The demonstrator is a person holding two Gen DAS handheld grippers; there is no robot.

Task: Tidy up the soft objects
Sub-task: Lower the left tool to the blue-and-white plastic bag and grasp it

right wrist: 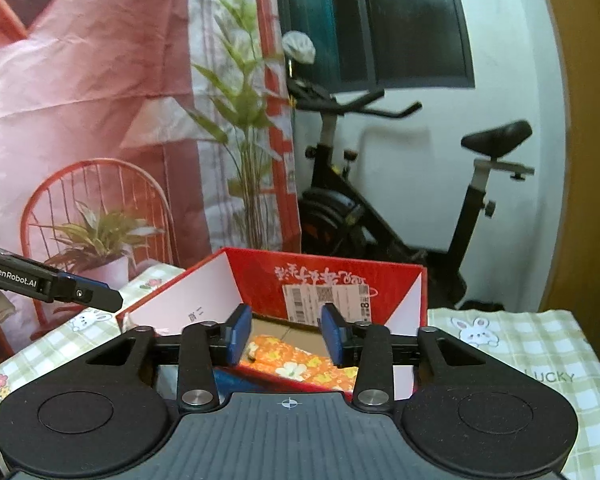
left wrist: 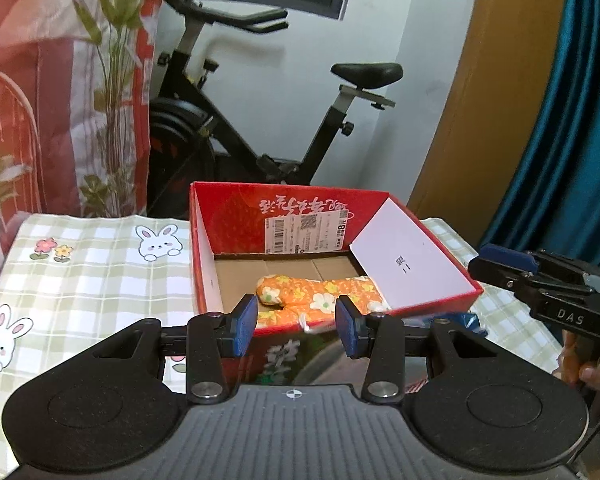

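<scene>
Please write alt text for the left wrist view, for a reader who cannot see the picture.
An orange flowered soft toy lies inside an open red cardboard box on a checked tablecloth with rabbit prints. The left gripper is open and empty in front of the box, and the right gripper enters from the right edge. An exercise bike stands behind.

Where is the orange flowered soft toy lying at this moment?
In both wrist views, the orange flowered soft toy lies on the cardboard floor inside the open red box, near its front wall.
</scene>
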